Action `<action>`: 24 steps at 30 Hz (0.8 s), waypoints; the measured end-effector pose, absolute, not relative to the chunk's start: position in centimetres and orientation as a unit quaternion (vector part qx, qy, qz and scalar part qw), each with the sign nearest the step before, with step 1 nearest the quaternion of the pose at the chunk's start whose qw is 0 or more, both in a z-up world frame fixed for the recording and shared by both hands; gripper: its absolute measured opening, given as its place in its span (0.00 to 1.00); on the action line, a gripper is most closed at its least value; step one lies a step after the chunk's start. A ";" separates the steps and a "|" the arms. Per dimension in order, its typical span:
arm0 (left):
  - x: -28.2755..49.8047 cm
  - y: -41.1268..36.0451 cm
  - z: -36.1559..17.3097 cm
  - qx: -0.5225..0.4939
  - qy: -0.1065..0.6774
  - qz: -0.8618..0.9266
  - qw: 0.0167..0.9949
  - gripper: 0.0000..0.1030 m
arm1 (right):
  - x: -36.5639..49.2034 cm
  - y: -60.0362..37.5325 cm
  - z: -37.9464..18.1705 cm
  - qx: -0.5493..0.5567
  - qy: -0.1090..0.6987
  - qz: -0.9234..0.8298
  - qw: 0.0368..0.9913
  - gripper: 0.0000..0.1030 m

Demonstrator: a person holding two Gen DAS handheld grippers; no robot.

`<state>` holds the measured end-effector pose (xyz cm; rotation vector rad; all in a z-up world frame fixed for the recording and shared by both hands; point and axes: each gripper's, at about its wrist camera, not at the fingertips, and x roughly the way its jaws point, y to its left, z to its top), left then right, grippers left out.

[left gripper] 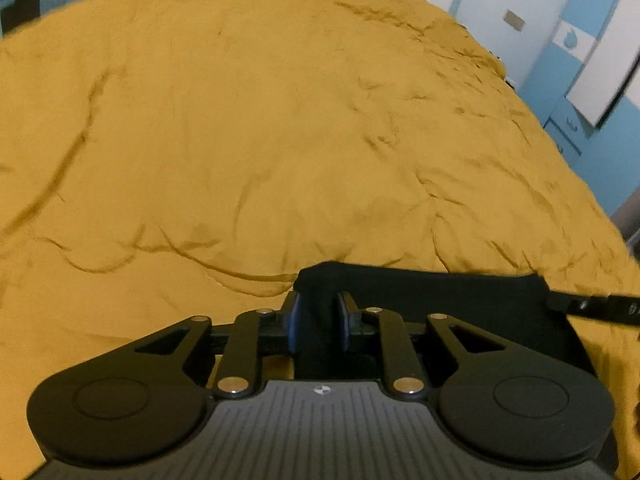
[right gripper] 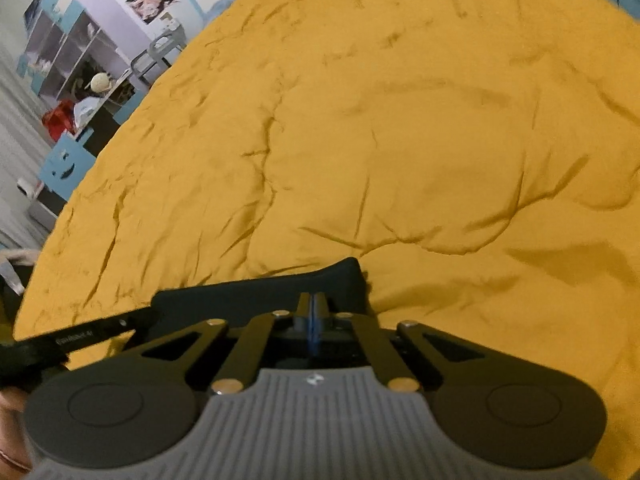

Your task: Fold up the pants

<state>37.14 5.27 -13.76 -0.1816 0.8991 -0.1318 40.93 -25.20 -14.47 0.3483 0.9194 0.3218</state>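
Fold in hand: left gripper [left gripper: 319, 322] and right gripper [right gripper: 314, 312] each clamp a corner of the black pants [left gripper: 420, 292] above the yellow bed [left gripper: 280, 120]; next, carry both corners level across.

Dim, warm indoor light with no visible source or glare. Both fisheye views bulge, the yellow bedspread [left gripper: 280, 120] curving away toward dark vignetted corners. Room details at the upper edges are smeared with motion blur; shadows are soft.

Wide yellow bedspread [left gripper: 280, 140] lies open ahead w/ only wrinkles; shelves [right gripper: 68, 52] and chair [right gripper: 160, 54] crowd bed's far left edge.
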 end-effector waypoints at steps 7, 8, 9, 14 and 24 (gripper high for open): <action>29.9 3.8 -10.9 -0.012 0.425 -0.091 0.901 0.21 | 33.8 -22.8 -11.5 0.075 0.429 0.155 0.887 0.24; 28.5 3.6 -10.6 -0.010 0.422 -0.095 0.902 0.21 | 32.6 -22.7 -11.5 0.066 0.426 0.160 0.888 0.26; 27.4 3.3 -10.2 -0.007 0.421 -0.098 0.902 0.21 | 31.4 -22.4 -11.5 0.056 0.424 0.162 0.889 0.28; 22.6 2.2 -10.3 0.020 0.420 -0.098 0.902 0.21 | 27.3 -22.9 -12.9 0.046 0.430 0.173 0.885 0.34; 20.0 3.4 -11.5 0.000 0.459 -0.070 0.886 0.21 | 23.5 -23.2 -13.0 0.031 0.427 0.168 0.888 0.35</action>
